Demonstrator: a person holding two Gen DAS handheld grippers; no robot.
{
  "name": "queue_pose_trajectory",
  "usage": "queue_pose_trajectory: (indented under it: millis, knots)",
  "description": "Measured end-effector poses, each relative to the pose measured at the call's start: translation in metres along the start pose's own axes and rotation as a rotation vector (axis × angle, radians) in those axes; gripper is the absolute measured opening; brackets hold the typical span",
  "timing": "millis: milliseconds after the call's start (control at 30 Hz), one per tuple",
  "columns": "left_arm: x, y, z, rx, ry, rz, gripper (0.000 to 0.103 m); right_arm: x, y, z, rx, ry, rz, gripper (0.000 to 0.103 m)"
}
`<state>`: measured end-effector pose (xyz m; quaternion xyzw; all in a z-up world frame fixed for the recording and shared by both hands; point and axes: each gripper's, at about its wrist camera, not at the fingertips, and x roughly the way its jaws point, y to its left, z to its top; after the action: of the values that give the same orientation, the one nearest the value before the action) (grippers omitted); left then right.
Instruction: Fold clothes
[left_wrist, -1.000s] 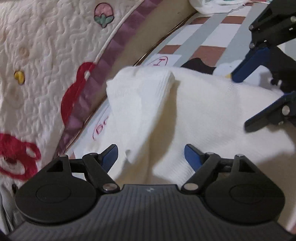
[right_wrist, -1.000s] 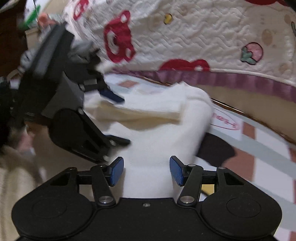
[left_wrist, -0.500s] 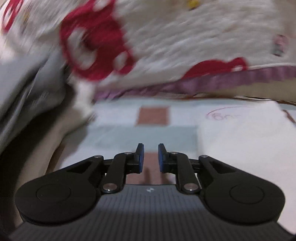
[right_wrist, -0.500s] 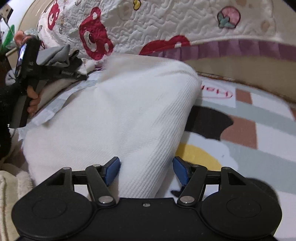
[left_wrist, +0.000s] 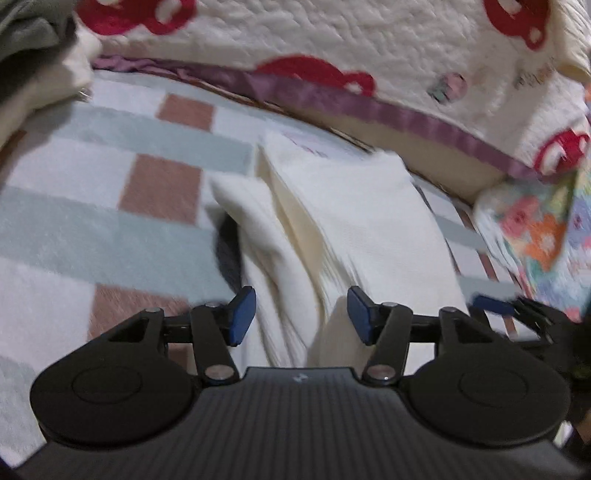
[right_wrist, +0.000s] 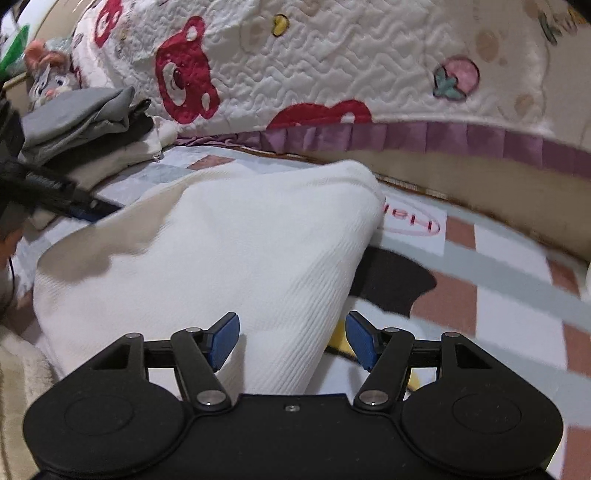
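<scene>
A folded white knit garment (left_wrist: 354, 221) (right_wrist: 221, 251) lies on a checked mat. My left gripper (left_wrist: 301, 315) is open, its blue pads either side of the garment's near layered edge, with cloth between them. My right gripper (right_wrist: 291, 338) is open too, straddling the garment's near corner from the other side. In the right wrist view the left gripper's tip (right_wrist: 92, 206) rests at the garment's far left edge. In the left wrist view the right gripper's finger (left_wrist: 495, 301) shows at the garment's right edge.
The mat (left_wrist: 74, 229) has white, grey-blue and brown squares. A quilted bedspread with red bears (right_wrist: 332, 74) and a purple frill hangs behind. Folded grey and cream clothes (right_wrist: 81, 122) are stacked at the left. A flowered cloth (left_wrist: 543, 236) lies at the right.
My left gripper swung away to the left and shut, then came back to the garment's edge and opened. The garment now lies flatter. My right gripper stayed open at the near corner.
</scene>
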<state>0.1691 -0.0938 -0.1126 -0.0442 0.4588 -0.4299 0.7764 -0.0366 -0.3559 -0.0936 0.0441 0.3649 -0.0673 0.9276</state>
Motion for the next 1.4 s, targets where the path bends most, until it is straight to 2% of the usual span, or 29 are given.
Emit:
queue_pose_trajectory:
  millis: [33, 100, 133, 200, 300, 400, 500, 567, 633, 667, 733, 767, 867, 967, 1033, 1067, 1233, 1333, 1400]
  knots:
    - [-0.004, -0.004, -0.003, 0.022, -0.001, 0.008, 0.054, 0.0, -0.003, -0.002, 0.025, 0.007, 0.002, 0.068]
    - [-0.012, -0.011, -0.005, 0.078, -0.061, 0.048, 0.055, 0.001, -0.009, -0.005, 0.073, 0.018, 0.009, 0.068]
    - [-0.013, -0.011, -0.004, 0.084, -0.081, 0.049, 0.06, 0.002, -0.012, -0.007, 0.097, 0.022, 0.013, 0.068]
    - [-0.004, -0.002, -0.001, 0.016, -0.07, 0.032, 0.062, 0.003, -0.017, -0.009, 0.143, 0.029, 0.026, 0.068]
    - [0.014, 0.017, 0.007, -0.147, -0.049, -0.001, 0.064, 0.008, -0.019, -0.011, 0.184, 0.047, 0.053, 0.069]
    - [0.029, 0.023, 0.017, -0.222, -0.038, 0.013, 0.065, 0.013, -0.017, -0.014, 0.205, 0.067, 0.076, 0.069]
    - [0.031, 0.015, 0.03, -0.182, -0.087, 0.046, 0.065, 0.016, -0.014, -0.016, 0.203, 0.078, 0.085, 0.069]
    - [0.034, 0.01, 0.04, -0.161, -0.089, 0.076, 0.065, 0.018, -0.011, -0.017, 0.202, 0.085, 0.091, 0.069]
    - [0.037, 0.004, 0.049, -0.134, -0.065, 0.125, 0.073, 0.019, -0.009, -0.019, 0.2, 0.092, 0.098, 0.069]
    - [0.037, -0.002, 0.051, -0.105, -0.062, 0.164, 0.073, 0.02, -0.009, -0.019, 0.2, 0.092, 0.097, 0.069]
    - [0.034, -0.012, 0.05, -0.045, -0.128, 0.163, 0.073, 0.02, -0.011, -0.02, 0.209, 0.093, 0.103, 0.07]
    - [0.036, -0.014, 0.05, -0.037, -0.117, 0.15, 0.072, 0.02, -0.012, -0.02, 0.214, 0.094, 0.106, 0.07]
    - [0.05, -0.014, 0.051, -0.011, -0.095, 0.163, 0.064, 0.021, -0.013, -0.021, 0.226, 0.094, 0.112, 0.071]
    - [0.066, -0.01, 0.052, 0.014, -0.079, 0.199, 0.048, 0.022, -0.014, -0.023, 0.236, 0.094, 0.118, 0.071]
    - [0.076, -0.008, 0.053, 0.033, -0.071, 0.221, 0.014, 0.023, -0.016, -0.024, 0.243, 0.092, 0.122, 0.071]
    - [0.073, -0.009, 0.054, 0.051, -0.093, 0.221, 0.008, 0.023, -0.016, -0.024, 0.246, 0.091, 0.124, 0.071]
    - [0.048, -0.012, 0.068, 0.094, -0.19, 0.055, 0.004, 0.023, -0.021, -0.027, 0.265, 0.092, 0.14, 0.073]
    - [0.045, -0.009, 0.076, 0.11, -0.215, -0.051, 0.003, 0.026, -0.022, -0.028, 0.272, 0.091, 0.141, 0.076]
    - [0.051, 0.006, 0.08, 0.032, -0.191, -0.087, 0.003, 0.027, -0.023, -0.029, 0.271, 0.09, 0.142, 0.076]
